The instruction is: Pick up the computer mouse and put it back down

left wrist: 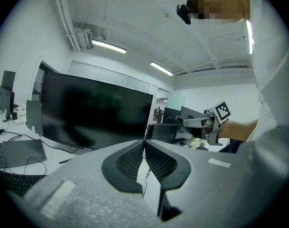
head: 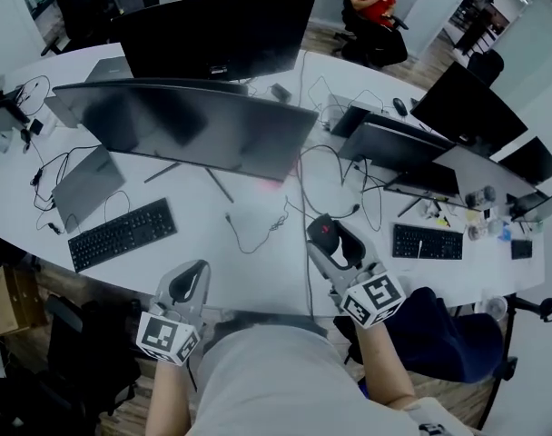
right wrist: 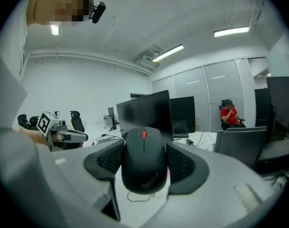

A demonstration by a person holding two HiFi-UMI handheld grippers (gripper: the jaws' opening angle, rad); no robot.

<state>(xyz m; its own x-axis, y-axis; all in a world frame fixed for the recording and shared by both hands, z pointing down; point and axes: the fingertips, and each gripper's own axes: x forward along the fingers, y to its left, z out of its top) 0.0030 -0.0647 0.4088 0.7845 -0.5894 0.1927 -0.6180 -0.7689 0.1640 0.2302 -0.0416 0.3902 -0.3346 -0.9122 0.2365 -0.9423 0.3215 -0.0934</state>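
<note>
I hold a claw in each hand over the near edge of the white desk (head: 258, 275), both pointing away from me with their marker cubes close to my body.

My left claw (head: 187, 285) is pinched on nothing. Its own view shows the ribbed pads (left wrist: 129, 162) meeting at the tips, with only a sliver of desk behind them. It sits right of the black keyboard (head: 122, 232) and faces the wide dark monitor (head: 190, 127). That view alone looks sideways to my other marker cube (left wrist: 222, 111), off to the right.

A loose cable (head: 258, 230) lies on the desk between the two claws.

My right claw (head: 335, 241) grips the mouse (right wrist: 144, 163) by its flanks, a pad pressed to each side, the red wheel on top. From my head it is only a dark lump at the jaw tips. The right claw's view adds the lettering on its near end, white desk below it, and a person in red (right wrist: 228, 115) seated far across the room.
</note>
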